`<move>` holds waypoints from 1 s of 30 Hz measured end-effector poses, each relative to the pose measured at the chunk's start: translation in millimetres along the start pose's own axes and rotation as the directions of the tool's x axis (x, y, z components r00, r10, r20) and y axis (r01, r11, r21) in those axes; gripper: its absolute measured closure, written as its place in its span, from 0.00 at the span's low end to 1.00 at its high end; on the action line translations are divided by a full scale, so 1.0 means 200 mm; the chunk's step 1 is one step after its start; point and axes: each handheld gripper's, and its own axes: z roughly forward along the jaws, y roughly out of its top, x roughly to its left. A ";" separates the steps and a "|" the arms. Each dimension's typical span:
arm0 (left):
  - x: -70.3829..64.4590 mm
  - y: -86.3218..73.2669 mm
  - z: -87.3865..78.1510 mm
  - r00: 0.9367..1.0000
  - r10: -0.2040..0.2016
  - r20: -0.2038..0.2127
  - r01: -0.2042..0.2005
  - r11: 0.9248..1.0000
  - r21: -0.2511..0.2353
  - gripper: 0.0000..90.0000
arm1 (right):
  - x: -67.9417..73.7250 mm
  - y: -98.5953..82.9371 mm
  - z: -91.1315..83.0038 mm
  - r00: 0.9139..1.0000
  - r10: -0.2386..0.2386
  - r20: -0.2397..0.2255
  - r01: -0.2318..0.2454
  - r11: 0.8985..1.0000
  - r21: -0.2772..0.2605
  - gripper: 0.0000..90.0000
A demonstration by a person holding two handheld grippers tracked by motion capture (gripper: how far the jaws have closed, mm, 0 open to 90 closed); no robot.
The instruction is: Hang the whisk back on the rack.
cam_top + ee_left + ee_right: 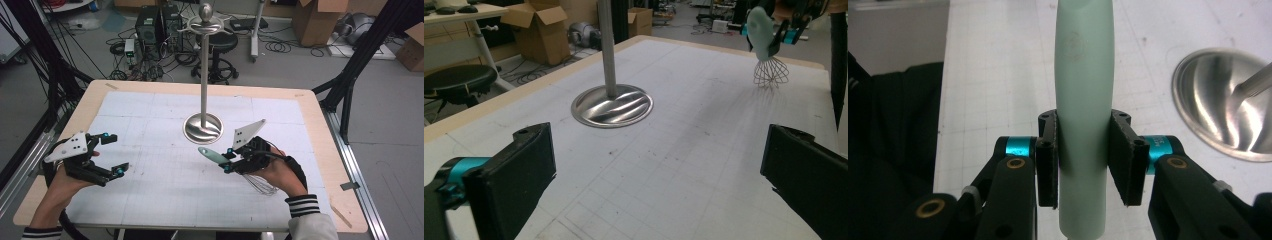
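Both tongs [111, 154] [227, 159] low, palms inward

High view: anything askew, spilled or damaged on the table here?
Nothing stands out. The steel hanging stand is upright on its round base, and the right gripper holds the mint-handled wire whisk cleanly by its handle. The left gripper is open.

In the right gripper view, the pale green plastic whisk handle [1082, 100] runs off both edges, its wire loops hidden.
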 end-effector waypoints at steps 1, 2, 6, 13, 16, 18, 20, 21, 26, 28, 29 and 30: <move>0.00 0.00 0.00 1.000 0.000 0.001 0.000 1.000 0.000 0.02 | 0.00 0.00 -0.01 1.000 0.000 0.000 0.000 1.000 -0.006 0.76; 0.00 0.00 0.00 1.000 0.002 0.003 -0.002 1.000 0.000 0.02 | 0.00 0.01 -0.03 1.000 0.003 0.010 -0.003 1.000 -0.012 0.75; 0.00 0.00 0.00 1.000 0.001 0.003 -0.001 1.000 0.000 0.02 | -0.02 0.02 -0.09 0.999 0.009 0.037 -0.007 0.998 -0.058 0.76; 0.00 0.00 0.00 1.000 -0.001 0.005 0.001 1.000 -0.005 0.02 | -0.04 0.04 -0.19 0.996 0.029 0.085 -0.016 0.989 -0.147 0.76; 0.00 0.00 -0.01 1.000 -0.004 0.005 0.004 1.000 -0.005 0.02 | -0.04 0.05 -0.23 0.994 0.047 0.099 -0.029 0.984 -0.173 0.76; 0.00 0.00 -0.01 1.000 -0.002 0.003 0.002 1.000 -0.006 0.02 | -0.05 0.06 -0.25 0.994 0.050 0.100 -0.031 0.982 -0.188 0.76; 0.00 0.00 -0.01 1.000 -0.005 0.003 0.005 1.000 -0.005 0.02 | -0.06 0.06 -0.27 0.993 0.054 0.107 -0.032 0.980 -0.198 0.76; 0.00 0.00 -0.01 1.000 -0.003 0.003 0.003 1.000 -0.004 0.02 | -0.06 0.06 -0.28 0.992 0.062 0.108 -0.039 0.979 -0.199 0.76; 0.00 0.00 -0.01 1.000 -0.004 0.003 0.004 1.000 -0.007 0.02 | -0.08 0.07 -0.33 0.988 0.088 0.128 -0.055 0.969 -0.241 0.76; 0.00 0.00 -0.01 1.000 -0.006 0.003 0.006 1.000 -0.009 0.02 | -0.09 0.07 -0.35 0.986 0.092 0.141 -0.053 0.963 -0.263 0.76; 0.00 0.00 -0.01 1.000 -0.005 0.003 0.005 1.000 -0.007 0.02 | -0.09 0.07 -0.36 0.985 0.103 0.139 -0.063 0.962 -0.266 0.76; 0.00 0.00 -0.01 1.000 -0.005 0.003 0.005 1.000 -0.007 0.02 | -0.09 0.08 -0.37 0.984 0.101 0.150 -0.056 0.959 -0.276 0.76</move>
